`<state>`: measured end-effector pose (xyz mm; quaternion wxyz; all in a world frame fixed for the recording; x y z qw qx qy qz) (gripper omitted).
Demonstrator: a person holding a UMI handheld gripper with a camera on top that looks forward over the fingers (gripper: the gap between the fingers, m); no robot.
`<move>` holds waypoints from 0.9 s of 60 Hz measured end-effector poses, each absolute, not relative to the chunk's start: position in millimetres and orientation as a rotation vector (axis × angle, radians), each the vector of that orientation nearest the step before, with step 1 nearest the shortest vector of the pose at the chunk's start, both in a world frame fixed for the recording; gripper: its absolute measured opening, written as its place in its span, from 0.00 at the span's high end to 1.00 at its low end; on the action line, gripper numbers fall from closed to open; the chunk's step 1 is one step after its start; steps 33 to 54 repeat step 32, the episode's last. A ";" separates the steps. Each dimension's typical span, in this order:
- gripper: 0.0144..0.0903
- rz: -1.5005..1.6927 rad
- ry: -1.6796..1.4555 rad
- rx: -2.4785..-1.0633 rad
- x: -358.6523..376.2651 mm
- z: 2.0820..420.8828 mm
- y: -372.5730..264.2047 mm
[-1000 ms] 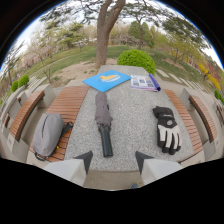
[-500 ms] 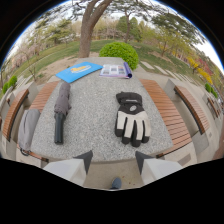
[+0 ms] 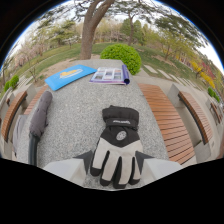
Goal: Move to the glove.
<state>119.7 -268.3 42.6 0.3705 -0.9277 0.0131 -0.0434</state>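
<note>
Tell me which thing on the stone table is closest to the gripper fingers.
The black and white glove, lying between the open gripper fingers. The folded umbrella lies off to one side.

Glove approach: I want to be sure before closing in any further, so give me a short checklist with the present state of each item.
1. Glove in view, lying flat on the stone table: ok.
2. Glove between the fingers of the gripper: ok, its fingertips lie between them.
3. Gripper open, not pressing the glove: ok.
4. Folded umbrella lies off to the side, apart from the glove: ok.
5. Blue folder and magazine lie far beyond the glove: ok.
</note>
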 end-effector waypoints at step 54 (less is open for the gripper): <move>0.07 -0.082 0.014 -2.391 128.7 24.7 -234.7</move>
